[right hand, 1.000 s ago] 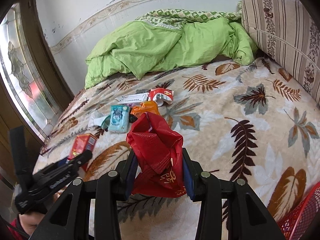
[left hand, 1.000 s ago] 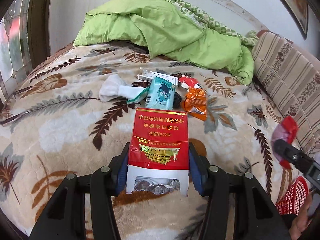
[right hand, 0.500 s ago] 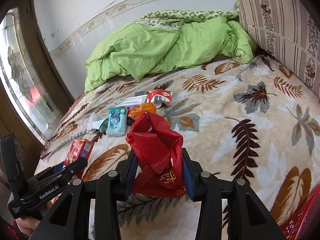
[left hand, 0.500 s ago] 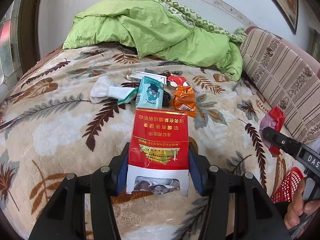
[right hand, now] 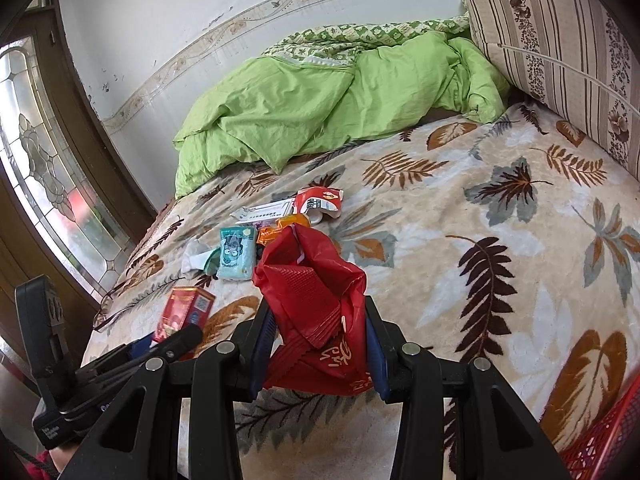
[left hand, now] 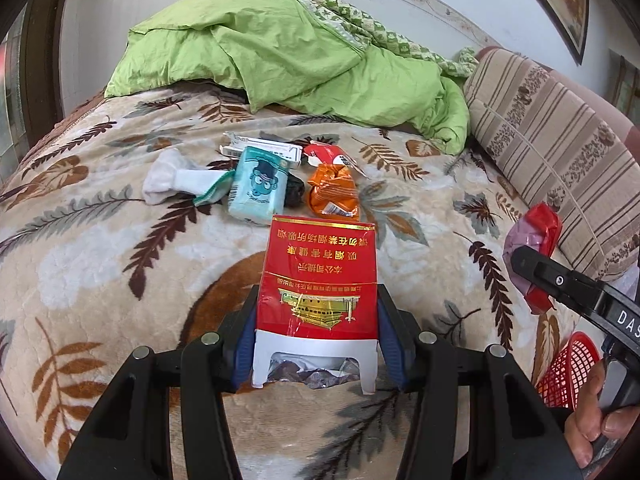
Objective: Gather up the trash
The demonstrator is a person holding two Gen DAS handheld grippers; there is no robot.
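Basket (left hand: pixel 568 372) cut off at edge; contents unseen

The cigarette pack (left hand: pixel 318 280) is glossy red card under creased clear film. The red bag (right hand: pixel 320 304) is thin, crinkly plastic. The leaf-print blanket (left hand: pixel 100 264) looks plush and matt; the green duvet (left hand: pixel 280 56) is smooth, wrinkled cloth. The orange wrapper (left hand: pixel 332 196) shines.

We read upside-down gold Chinese print on the red cigarette pack (left hand: pixel 318 280), centre of the left wrist view, including 吸烟有害健康 | white letters "DAS" on the black gripper body (left hand: pixel 624 318) at right edge | gold characters on the red bag (right hand: pixel 320 316), unreadable.
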